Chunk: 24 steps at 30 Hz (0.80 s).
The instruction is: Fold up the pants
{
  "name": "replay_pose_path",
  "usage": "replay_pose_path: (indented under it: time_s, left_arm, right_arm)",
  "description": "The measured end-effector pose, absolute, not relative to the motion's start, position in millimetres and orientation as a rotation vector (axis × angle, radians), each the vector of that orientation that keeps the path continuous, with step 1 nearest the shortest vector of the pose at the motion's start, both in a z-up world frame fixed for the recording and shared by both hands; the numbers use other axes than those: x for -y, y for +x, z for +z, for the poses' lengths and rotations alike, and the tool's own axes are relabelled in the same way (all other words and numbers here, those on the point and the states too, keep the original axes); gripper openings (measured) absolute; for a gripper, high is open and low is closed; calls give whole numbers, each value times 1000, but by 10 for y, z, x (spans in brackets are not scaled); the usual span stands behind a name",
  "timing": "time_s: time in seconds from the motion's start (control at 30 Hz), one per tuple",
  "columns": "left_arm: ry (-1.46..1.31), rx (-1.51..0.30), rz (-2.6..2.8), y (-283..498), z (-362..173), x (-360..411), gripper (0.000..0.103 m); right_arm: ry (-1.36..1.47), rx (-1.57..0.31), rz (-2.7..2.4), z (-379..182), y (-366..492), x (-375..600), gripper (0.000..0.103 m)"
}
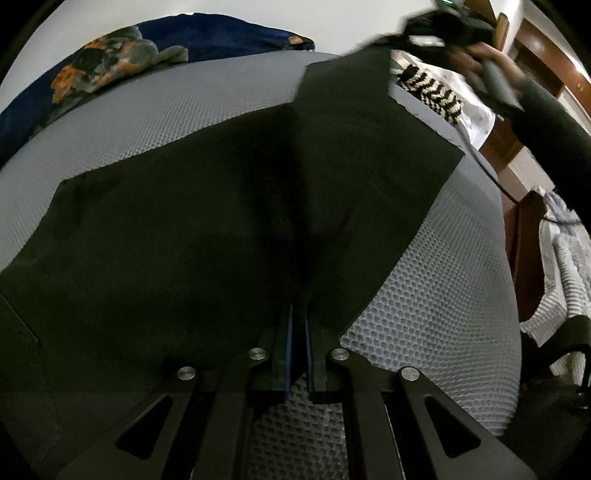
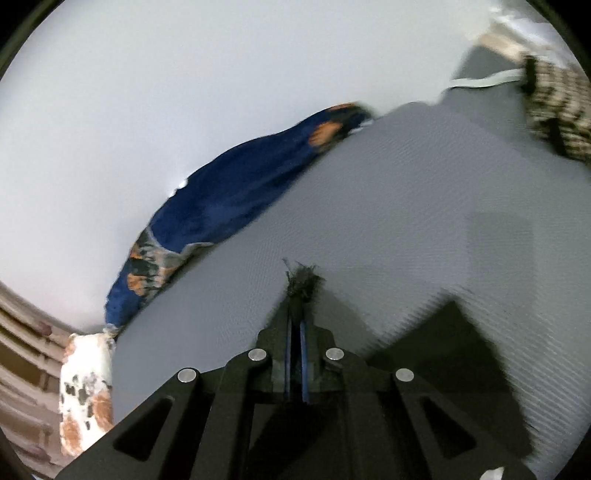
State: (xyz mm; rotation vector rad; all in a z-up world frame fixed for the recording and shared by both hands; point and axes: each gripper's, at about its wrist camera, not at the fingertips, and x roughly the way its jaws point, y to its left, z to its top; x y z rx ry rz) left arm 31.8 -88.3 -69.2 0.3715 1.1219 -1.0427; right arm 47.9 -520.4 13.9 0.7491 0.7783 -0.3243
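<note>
The left gripper (image 1: 298,325) sits nearest, its fingers pressed together on the near edge of the dark pants (image 1: 207,206), which spread across the grey mesh mattress (image 1: 436,295). Farther right, one leg rises off the mattress to the right gripper (image 1: 443,26), blurred at the far right corner. In the right wrist view, the right gripper (image 2: 295,295) has its fingers clamped on a frayed tuft of the dark fabric. Beyond lies a navy patterned blanket (image 1: 221,37) along the far left edge.
</note>
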Motion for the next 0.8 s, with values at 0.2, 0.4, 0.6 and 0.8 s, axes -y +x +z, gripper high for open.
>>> replay_pose_path:
  time_s: [0.2, 0.4, 0.6, 0.8]
  left_arm:
    - [471, -1062, -1035, 172, -692, 1001, 6]
    - [521, -1043, -1037, 111, -705, 1062, 7]
    - [567, -1016, -1030, 55, -678, 1066, 7]
    - [557, -1015, -1054, 52, -640, 1040, 7]
  right_arm:
    - [766, -820, -505, -113, -580, 5452, 4]
    - [827, -891, -616, -684, -981, 5459, 2]
    - [798, -839, -634, -582, -1050, 5426, 2]
    - [790, -835, -661, -601, -1097, 5376, 1]
